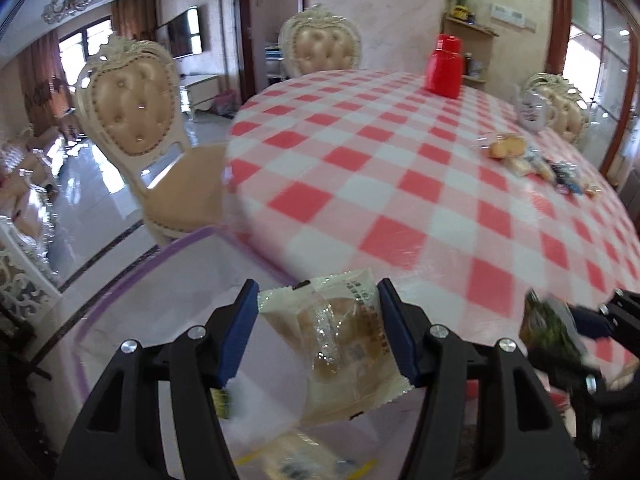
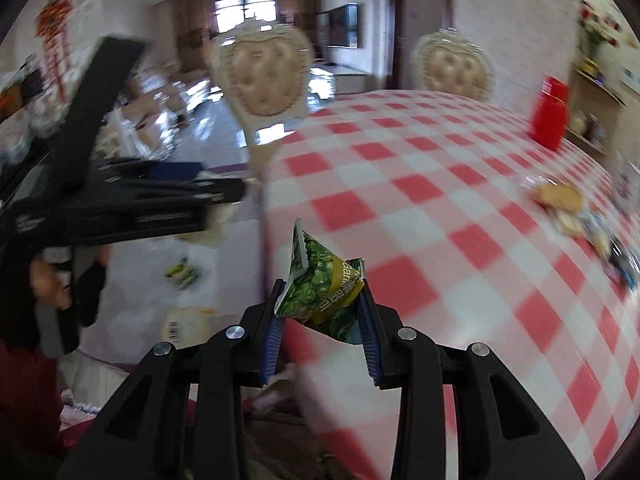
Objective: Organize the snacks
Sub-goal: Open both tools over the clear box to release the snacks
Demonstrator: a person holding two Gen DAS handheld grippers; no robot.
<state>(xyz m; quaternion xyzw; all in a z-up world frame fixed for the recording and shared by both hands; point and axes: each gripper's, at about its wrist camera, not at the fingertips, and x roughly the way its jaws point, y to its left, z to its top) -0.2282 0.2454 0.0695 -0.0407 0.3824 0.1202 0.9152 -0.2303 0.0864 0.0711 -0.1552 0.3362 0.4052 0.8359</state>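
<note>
My left gripper [image 1: 318,292] is shut on a pale wrapped pastry packet [image 1: 340,352], which hangs between the blue pads over a clear bin with a purple rim [image 1: 120,272] beside the table. My right gripper [image 2: 320,292] is shut on a crumpled green snack packet [image 2: 324,284] at the near edge of the checked table [image 2: 440,216]. The left wrist view shows that green packet [image 1: 548,324] at the right edge. In the right wrist view a hand [image 2: 44,280] holds the left gripper [image 2: 180,192] over the bin. More snacks [image 1: 520,156] lie in a pile far right on the table.
Inside the bin lie a green-yellow packet [image 2: 184,274] and a pale packet [image 2: 188,326]. A red container [image 1: 444,66] stands at the table's far side. Padded chairs [image 1: 132,108] stand around the table, one close to the bin. Glossy floor lies beyond.
</note>
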